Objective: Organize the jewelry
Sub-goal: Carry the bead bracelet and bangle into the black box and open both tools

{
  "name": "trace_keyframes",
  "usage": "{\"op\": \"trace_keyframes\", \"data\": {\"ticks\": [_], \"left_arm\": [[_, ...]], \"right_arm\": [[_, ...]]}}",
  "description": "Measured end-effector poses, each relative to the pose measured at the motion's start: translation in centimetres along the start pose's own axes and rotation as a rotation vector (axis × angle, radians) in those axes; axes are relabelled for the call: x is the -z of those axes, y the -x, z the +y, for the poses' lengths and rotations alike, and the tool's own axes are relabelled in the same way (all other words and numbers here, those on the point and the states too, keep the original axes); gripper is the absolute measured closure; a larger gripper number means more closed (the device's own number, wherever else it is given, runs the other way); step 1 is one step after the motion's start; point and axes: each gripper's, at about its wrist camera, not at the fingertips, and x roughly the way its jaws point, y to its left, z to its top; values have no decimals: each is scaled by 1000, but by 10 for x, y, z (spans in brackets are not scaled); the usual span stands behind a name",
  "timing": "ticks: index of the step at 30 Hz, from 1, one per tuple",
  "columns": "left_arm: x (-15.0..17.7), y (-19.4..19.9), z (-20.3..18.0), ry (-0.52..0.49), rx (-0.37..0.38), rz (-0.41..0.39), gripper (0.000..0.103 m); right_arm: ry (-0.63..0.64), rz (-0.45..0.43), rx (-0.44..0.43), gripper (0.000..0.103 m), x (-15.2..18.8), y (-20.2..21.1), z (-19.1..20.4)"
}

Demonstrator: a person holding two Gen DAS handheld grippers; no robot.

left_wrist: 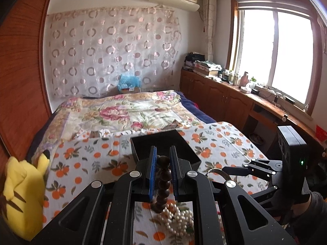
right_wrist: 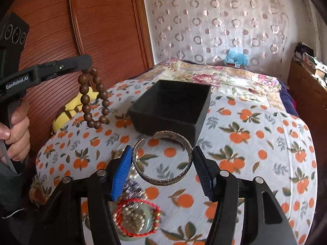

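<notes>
Left gripper (left_wrist: 163, 163) clamped on brown bead bracelet (left_wrist: 162, 183); blue pads tight against the top bead, center of left wrist frame. Same bracelet (right_wrist: 93, 98) seen at left of right wrist frame, hanging as a loop from the black tip, clear of the cloth. Left hand (right_wrist: 17, 130) on the handle at far left edge.

Right gripper (right_wrist: 161, 169) with jaws apart, straddling silver cuff (right_wrist: 163, 159) at lower center of frame. Cuff tilted; near-left rim close to the blue pad (right_wrist: 121, 173), contact not certain; right pad apart from it. Cuff's open ends toward the box.

Black box (right_wrist: 173, 106), open, center frame, just above the cuff on orange-print cloth (right_wrist: 255, 153).

Bottom of frame, under the left finger: red cord bracelet (right_wrist: 139, 218) and pearls (right_wrist: 130, 220) heaped together, blurred. Pearls (left_wrist: 177, 218) also at bottom center of left wrist frame.

Yellow plush (left_wrist: 24, 196) at lower left of left wrist frame.
</notes>
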Motion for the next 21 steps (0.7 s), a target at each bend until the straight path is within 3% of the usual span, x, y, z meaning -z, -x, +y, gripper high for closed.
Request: {"op": "trace_keyframes", "data": {"ticks": [10, 19, 21], "left_arm": [[-34, -36, 1, -17, -6, 17, 91], [-45, -72, 3, -25, -51, 66, 91], [-44, -75, 5, -18, -52, 72, 84]], "right_arm": [[5, -44, 69, 40, -28, -3, -15], [8, -43, 104, 40, -44, -11, -27], [9, -43, 106, 40, -47, -14, -30]]}}
